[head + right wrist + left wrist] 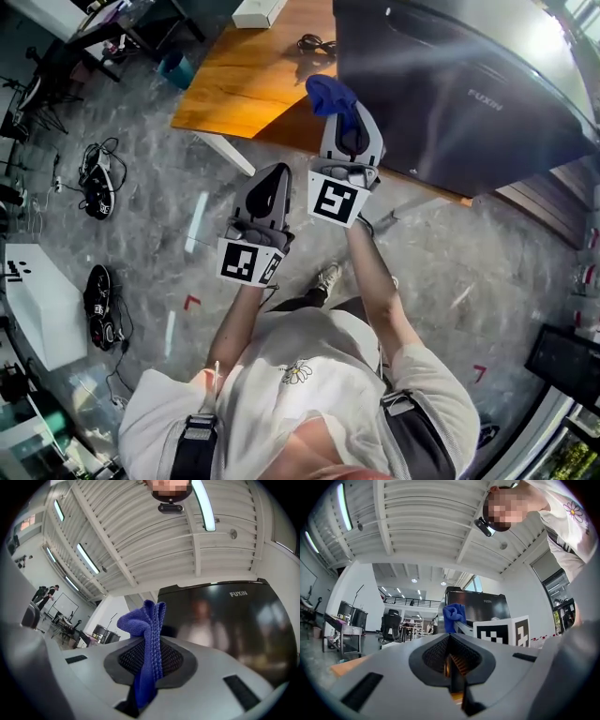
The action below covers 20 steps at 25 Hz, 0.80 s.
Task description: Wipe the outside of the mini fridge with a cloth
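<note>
The black mini fridge [459, 84] stands on a wooden table [244, 75], its glossy door marked FUXIN also filling the right gripper view [220, 620]. My right gripper [345, 120] is shut on a blue cloth [330, 94], held just left of the fridge's near corner. The cloth [147, 639] sticks up from between the closed jaws. My left gripper [270, 187] hangs lower and to the left, over the floor, shut with nothing in it. From the left gripper view I see the cloth [453, 616] and the fridge [480, 606] beyond it.
Table legs [225, 150] slope down to the grey floor. Cables and black gear [98, 183] lie at the left, beside a white box [42, 305]. A second white box [258, 11] and a cable [317, 42] rest on the tabletop.
</note>
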Tool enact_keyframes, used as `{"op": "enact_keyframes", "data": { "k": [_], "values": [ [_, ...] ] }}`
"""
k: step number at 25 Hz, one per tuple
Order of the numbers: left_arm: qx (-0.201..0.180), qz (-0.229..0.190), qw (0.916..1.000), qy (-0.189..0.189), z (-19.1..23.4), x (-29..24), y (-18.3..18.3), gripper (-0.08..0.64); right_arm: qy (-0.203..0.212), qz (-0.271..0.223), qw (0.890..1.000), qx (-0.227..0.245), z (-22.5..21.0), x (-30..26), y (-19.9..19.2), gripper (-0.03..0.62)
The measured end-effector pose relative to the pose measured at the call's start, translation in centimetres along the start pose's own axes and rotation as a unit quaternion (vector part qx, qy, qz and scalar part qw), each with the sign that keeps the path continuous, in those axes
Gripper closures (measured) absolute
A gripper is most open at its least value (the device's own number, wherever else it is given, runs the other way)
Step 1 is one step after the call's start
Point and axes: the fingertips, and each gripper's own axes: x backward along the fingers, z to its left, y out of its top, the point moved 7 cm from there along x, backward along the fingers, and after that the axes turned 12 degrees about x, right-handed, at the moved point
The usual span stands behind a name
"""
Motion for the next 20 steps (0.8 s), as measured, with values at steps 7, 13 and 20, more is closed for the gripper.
{"op": "enact_keyframes", "data": {
  "k": [7,13,20],
  "values": [
    [0.010,0.001,0.9996,0.027,1.7,0.0,-0.6,0.555,-0.002,0.009,0.999,0.031,1.0,-1.6,-0.7,0.529],
    [0.013,0.000,0.9995,0.027,0.8,-1.0,-0.8,0.555,-0.002,0.017,0.999,0.041,0.3,-1.3,-0.7,0.529],
    [0.016,-0.004,0.9996,0.022,-1.8,-2.6,-0.9,0.555,-0.009,0.026,0.998,0.050,-2.9,0.5,-1.2,0.529]
  ]
}}
